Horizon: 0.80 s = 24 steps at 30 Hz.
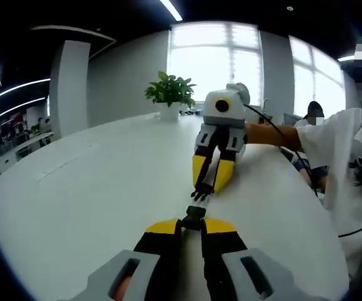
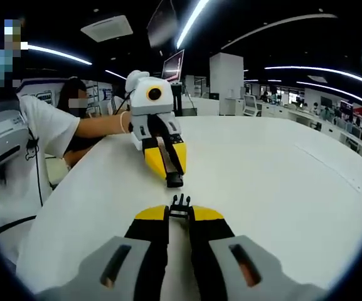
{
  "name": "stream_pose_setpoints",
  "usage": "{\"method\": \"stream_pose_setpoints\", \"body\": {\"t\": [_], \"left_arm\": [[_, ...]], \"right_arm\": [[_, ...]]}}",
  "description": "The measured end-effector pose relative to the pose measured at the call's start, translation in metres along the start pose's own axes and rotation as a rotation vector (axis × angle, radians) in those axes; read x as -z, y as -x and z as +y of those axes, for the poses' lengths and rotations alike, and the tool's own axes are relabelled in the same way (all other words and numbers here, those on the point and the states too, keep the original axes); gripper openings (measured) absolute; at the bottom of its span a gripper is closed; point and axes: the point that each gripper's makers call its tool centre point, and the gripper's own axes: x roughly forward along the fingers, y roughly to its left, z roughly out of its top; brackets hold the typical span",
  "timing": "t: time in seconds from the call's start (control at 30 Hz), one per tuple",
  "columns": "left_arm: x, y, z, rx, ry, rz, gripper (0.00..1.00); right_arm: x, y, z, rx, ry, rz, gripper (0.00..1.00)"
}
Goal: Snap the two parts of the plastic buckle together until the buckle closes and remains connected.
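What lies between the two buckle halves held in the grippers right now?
Only bare white table. In the right gripper view, a gap separates the pronged half in the right gripper from the socket half in the left gripper.

Two yellow-and-black two-jaw grippers meet over one broad white tabletop [image 1: 93, 188]: the left gripper [image 1: 192, 223] and the right gripper [image 1: 207, 188], each with two jaws closed on one black plastic buckle half. That makes two buckle parts: one socket-shaped black piece [image 1: 193, 217] and one pronged black piece [image 2: 180, 204], lying near each other but apart. One green leafy plant in a white pot [image 1: 170, 94] stands at the far end of the table. One computer monitor [image 2: 173, 64] rises beyond the table's other end. Two seated people are partly visible at the table's edge. Several long ceiling light strips run overhead.
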Motion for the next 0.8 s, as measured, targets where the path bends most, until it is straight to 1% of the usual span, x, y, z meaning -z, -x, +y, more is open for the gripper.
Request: {"method": "stream_pose_setpoints", "body": {"t": [0.23,0.8], "left_arm": [[-0.0012,-0.0003,-0.0033,0.0,0.0,-0.008,0.12],[-0.0045,-0.0024,-0.0079,0.002,-0.005,-0.014,0.12]], "right_arm": [[-0.0031,-0.003,0.0033,-0.021,0.013,-0.001,0.12],[-0.0068,-0.0056,0.0091,-0.044,0.037,0.005,0.12]]}}
